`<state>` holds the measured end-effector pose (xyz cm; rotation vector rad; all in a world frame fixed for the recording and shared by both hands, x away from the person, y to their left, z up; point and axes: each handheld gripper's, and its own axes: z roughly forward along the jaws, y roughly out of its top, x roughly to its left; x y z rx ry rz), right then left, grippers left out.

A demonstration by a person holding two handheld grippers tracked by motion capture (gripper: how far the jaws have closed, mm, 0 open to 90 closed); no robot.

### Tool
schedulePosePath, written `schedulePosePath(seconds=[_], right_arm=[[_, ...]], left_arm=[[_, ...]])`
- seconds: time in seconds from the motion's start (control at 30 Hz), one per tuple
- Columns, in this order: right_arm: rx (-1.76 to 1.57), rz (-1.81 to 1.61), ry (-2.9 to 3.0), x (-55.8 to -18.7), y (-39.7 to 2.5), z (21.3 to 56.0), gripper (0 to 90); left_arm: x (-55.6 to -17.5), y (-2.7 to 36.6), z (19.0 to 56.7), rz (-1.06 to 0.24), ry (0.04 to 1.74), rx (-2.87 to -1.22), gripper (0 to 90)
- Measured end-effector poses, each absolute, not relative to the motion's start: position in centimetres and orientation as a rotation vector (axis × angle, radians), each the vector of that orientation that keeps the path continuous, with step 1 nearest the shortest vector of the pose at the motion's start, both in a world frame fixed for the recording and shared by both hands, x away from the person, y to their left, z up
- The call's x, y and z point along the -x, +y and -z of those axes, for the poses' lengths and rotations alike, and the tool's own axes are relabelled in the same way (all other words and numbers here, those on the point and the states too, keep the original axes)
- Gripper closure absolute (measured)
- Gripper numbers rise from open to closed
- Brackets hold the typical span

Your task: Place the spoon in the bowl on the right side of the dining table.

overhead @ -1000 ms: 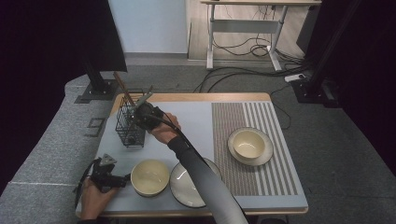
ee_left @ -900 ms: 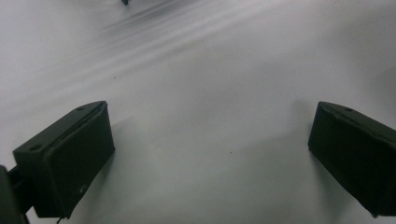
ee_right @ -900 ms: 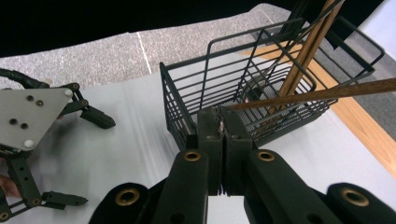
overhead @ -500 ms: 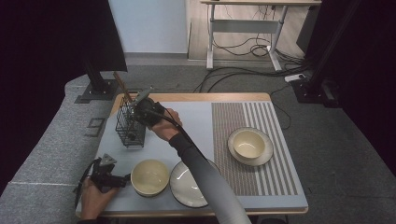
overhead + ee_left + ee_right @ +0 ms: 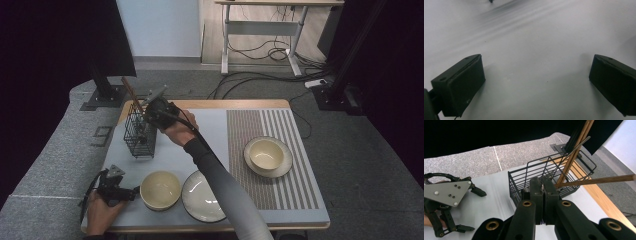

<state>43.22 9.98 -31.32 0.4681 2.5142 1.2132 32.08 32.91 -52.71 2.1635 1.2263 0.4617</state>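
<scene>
Loading chopsticks into the wire basket [image 5: 140, 136] looks nearly done, judging from the high view: the right claw [image 5: 150, 114] sits at the basket's top rim at the far-left of the surface [image 5: 210, 125]; the left claw [image 5: 134, 191] rests near a cream bowl [image 5: 160, 189], beside a glossy plate [image 5: 205, 196]. A second bowl [image 5: 265, 154] on its saucer stands on the ribbed mat [image 5: 295, 165].

Left gripper view: jaws spread wide, nothing between them, pale smooth surface beneath.

Right gripper view: jaws pressed together on 1 wooden chopstick [image 5: 596, 180], lying nearly level across the rim. Other chopsticks [image 5: 574, 152] lean upright inside the black basket. Left to do: tip in, release.
</scene>
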Motion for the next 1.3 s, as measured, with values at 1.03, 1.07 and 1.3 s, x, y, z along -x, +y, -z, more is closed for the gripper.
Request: schedulePosePath(seconds=[1.03, 1.07, 1.3], right_arm=[[-0.555, -1.279, 2.418, -42.4, 3.2, 26.9, 88.9], [-0.555, -1.274, 2.413, -42.4, 2.8, 27.0, 88.9], [-0.585, -1.270, 2.393, -42.1, 0.2, 27.3, 88.9]], left_arm=[[-32.1, 32.9, 52.7, -0.462, 1.226, -2.165, 0.0], [-32.1, 32.9, 52.7, -0.462, 1.226, -2.166, 0.0], [-32.1, 32.9, 52.7, -0.462, 1.225, -2.166, 0.0]])
